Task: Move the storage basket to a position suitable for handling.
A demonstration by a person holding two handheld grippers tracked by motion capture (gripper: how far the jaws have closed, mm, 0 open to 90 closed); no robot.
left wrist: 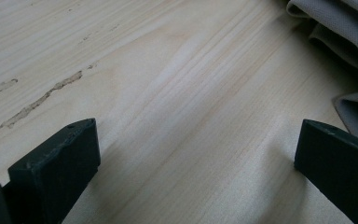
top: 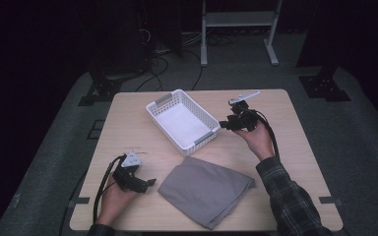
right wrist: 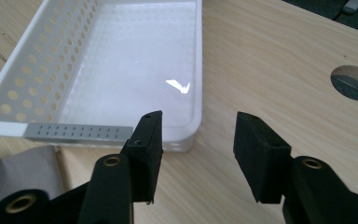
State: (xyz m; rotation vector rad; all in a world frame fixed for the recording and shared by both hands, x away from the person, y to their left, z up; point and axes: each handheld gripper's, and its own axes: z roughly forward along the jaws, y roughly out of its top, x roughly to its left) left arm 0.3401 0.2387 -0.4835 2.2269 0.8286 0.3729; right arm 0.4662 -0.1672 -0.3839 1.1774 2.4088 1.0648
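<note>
The basket point(top: 182, 121) sits mid-tabletop point(top: 300, 147); its far end is cut off in the right gripper view; the folded grey cloth point(top: 205, 191) lies just nearer than the basket; the right gripper point(top: 225, 124) hovers beside the basket's near right corner, fingers point(right wrist: 149, 140) apart around nothing; the left gripper point(top: 150, 183), left of the cloth, fingers point(left wrist: 70, 154) wide apart over bare wood.

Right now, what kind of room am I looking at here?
Probably a lab or recording studio: a lone wooden table on grey carpet, dark curtains around it, cables trailing across the floor, and a person holding a cabled left gripper and right gripper.
</note>
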